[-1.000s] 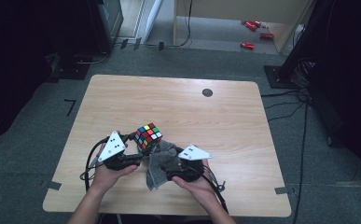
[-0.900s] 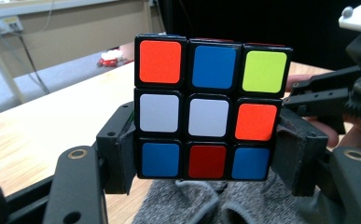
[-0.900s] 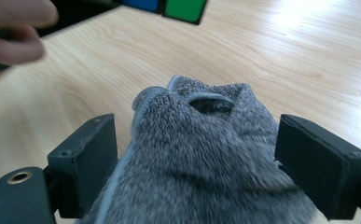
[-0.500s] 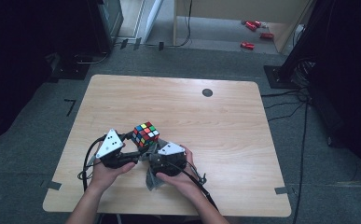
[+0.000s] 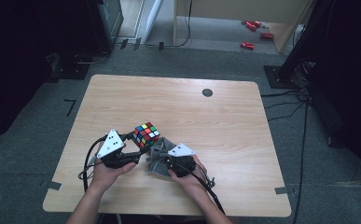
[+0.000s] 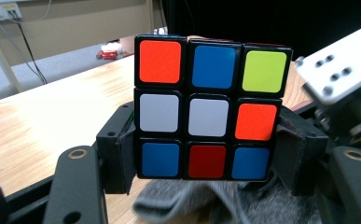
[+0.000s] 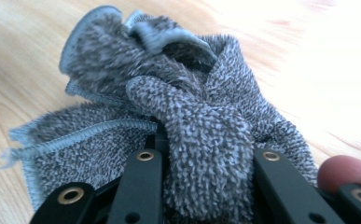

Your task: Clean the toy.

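A Rubik's cube (image 5: 145, 134) (image 6: 208, 112) sits low over the near left of the wooden table (image 5: 225, 126). My left gripper (image 5: 140, 141) (image 6: 206, 161) is shut on its lower layer from both sides. A grey terry cloth (image 5: 154, 164) (image 7: 192, 102) lies bunched just right of and beneath the cube, its edge (image 6: 215, 200) under the cube. My right gripper (image 5: 162, 158) (image 7: 206, 186) points left into it. Its jaws have just been closing, and a thick fold of cloth is now pinched between them.
A small dark round disc (image 5: 207, 92) lies at the table's far side. The right gripper's grey plate (image 6: 341, 70) hangs close beside the cube. Red items (image 5: 253, 28) and cables lie on the floor beyond the table. A fingertip (image 7: 346, 170) rests by the right jaw.
The right gripper has shifted left and down toward the cube, and its jaws have closed on the cloth, bunching it up. The left gripper and the cube have stayed put.
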A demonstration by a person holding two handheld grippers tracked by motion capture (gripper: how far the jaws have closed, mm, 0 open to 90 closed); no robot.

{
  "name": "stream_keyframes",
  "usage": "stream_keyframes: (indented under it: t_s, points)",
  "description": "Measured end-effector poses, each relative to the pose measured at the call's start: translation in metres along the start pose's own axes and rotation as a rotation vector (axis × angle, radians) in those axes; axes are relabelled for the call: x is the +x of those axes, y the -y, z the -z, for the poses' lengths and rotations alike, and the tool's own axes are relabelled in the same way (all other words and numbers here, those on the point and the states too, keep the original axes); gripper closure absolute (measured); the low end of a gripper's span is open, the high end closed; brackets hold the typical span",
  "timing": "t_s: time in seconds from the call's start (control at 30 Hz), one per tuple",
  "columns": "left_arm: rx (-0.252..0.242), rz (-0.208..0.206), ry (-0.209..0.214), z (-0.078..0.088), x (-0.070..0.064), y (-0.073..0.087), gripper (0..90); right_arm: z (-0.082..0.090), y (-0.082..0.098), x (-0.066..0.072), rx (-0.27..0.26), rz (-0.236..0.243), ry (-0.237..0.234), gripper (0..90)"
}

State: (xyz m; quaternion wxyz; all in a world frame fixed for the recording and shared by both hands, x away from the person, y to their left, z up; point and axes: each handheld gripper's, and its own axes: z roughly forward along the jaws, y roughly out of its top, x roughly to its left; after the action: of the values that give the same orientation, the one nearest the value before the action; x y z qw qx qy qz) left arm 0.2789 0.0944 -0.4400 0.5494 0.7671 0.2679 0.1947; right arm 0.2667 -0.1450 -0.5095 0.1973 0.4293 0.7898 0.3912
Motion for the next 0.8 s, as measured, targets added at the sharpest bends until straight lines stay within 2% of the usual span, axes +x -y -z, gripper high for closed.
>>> stream_keyframes:
  t_s: [0.23,0.37,0.5,0.67,0.8]
  points:
    - [0.012,-0.011,0.021,-0.004,-0.005,0.002,34.6,0.032,0.001,-0.015,-0.087,-0.024,0.049,75.6]
    - [0.028,-0.025,0.035,-0.009,-0.009,0.004,34.6,0.058,-0.004,-0.027,-0.160,-0.045,0.075,76.2]
    - [0.048,-0.045,0.055,-0.016,-0.017,0.006,34.6,0.086,-0.013,-0.034,-0.229,-0.034,0.094,76.2]
    - [0.089,-0.092,0.094,-0.028,-0.034,0.011,34.6,0.115,-0.023,-0.034,-0.324,-0.052,0.064,75.9]
    - [0.123,-0.124,0.138,-0.040,-0.051,0.015,34.6,0.121,-0.028,-0.022,-0.355,-0.032,0.016,75.7]
